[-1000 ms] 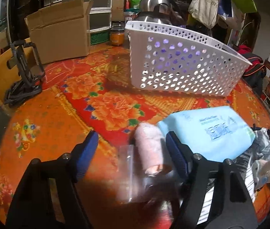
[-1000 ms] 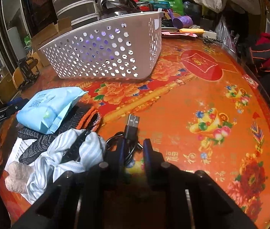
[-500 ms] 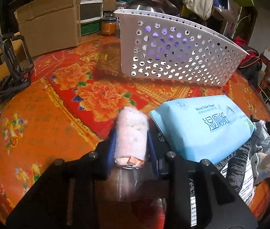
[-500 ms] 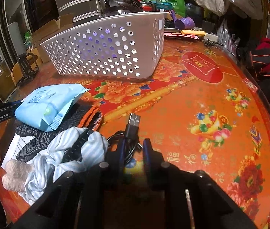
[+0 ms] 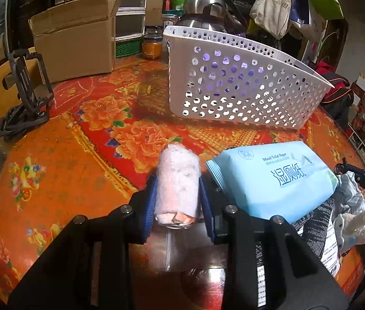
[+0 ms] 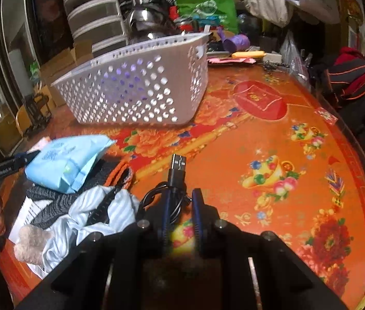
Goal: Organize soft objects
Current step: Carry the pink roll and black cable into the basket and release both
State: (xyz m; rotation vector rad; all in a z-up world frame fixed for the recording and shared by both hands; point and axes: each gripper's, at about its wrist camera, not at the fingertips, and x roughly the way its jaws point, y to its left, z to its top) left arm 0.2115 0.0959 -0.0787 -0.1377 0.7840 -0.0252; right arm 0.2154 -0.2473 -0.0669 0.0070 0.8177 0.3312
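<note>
Left tool (image 5: pixel 177 201) is clamping the pink towel roll (image 5: pixel 176 186) mid-length, just above the tabletop (image 5: pixel 53 170); it's light, squashy, gripping fine. Right tool (image 6: pixel 181 214) is pinching a limp black USB cable (image 6: pixel 174 180), probably by its coil.

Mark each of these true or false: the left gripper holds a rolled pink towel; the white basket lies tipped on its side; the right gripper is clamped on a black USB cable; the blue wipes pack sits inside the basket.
1. The left gripper holds a rolled pink towel. True.
2. The white basket lies tipped on its side. False: it stands upright on the table.
3. The right gripper is clamped on a black USB cable. True.
4. The blue wipes pack sits inside the basket. False: it rests outside the basket, on a pile of clothes.
</note>
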